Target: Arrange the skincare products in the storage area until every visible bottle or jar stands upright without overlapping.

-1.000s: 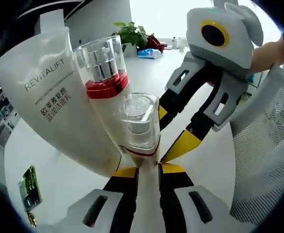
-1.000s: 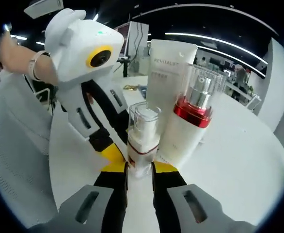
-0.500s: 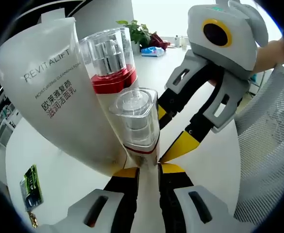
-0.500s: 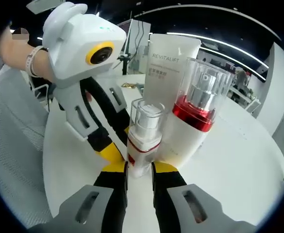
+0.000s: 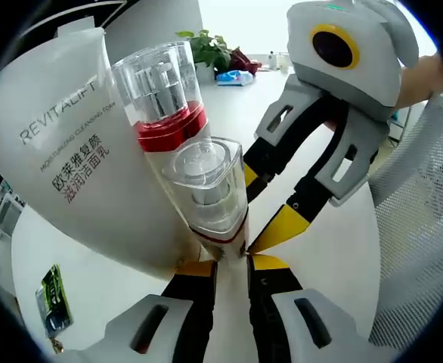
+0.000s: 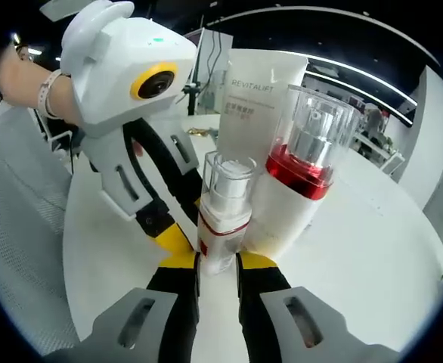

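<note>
The small pump bottle (image 6: 223, 208), with its clear square cap and red band, stands on the glossy white desk (image 6: 357, 249). The right claw (image 6: 218, 262) grips its base, and the left claw (image 5: 231, 261) closes on it narrowly too. Touching it are the taller red-collared bottle (image 6: 301, 178) and the matte white tube (image 6: 253, 98). Both views have drawn slightly nearer.

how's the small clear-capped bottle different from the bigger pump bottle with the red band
The small bottle is shorter and slimmer than the big pump bottle. The small bottle has only a thin red line low on its body, while the big pump bottle wears a wide red collar under its cap. The small bottle sits at the right tool's jaw tips; the big pump bottle stands just behind it, beside the white tube. Both stand upright with clear caps on white bodies.
</note>
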Motion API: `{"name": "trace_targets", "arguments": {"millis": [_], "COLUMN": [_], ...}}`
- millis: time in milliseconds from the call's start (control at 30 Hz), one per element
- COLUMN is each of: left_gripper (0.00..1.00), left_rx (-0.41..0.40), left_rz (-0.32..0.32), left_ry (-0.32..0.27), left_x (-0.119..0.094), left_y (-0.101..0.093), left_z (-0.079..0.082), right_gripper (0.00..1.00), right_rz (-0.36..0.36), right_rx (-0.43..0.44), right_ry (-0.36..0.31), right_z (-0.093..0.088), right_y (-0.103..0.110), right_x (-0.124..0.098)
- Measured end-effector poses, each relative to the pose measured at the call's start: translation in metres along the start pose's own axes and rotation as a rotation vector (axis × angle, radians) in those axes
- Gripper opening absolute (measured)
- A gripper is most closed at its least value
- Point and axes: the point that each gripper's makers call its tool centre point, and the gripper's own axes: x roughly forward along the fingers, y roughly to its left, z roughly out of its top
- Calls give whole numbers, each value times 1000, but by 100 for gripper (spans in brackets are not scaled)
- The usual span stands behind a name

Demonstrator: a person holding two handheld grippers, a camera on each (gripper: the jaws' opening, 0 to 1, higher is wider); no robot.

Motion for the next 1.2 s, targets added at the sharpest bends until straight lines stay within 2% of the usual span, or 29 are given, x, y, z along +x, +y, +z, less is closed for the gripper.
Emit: {"name": "trace_targets", "arguments": {"millis": [733,1200], "left_gripper": [17,18], "left_rx": [1,-12], "left_rz": [-16,2], "left_ry": [1,-10], "left_x": [7,-9], "left_y": [-3,-1], "left_z": [5,3], "right_gripper": [18,23], "right_rz": [-19,-26], "right_rx": [13,18], "right_ry": [20,25], "right_z": [-8,-6], "right_y": [-3,-3], "right_x": [-5,-16]}}
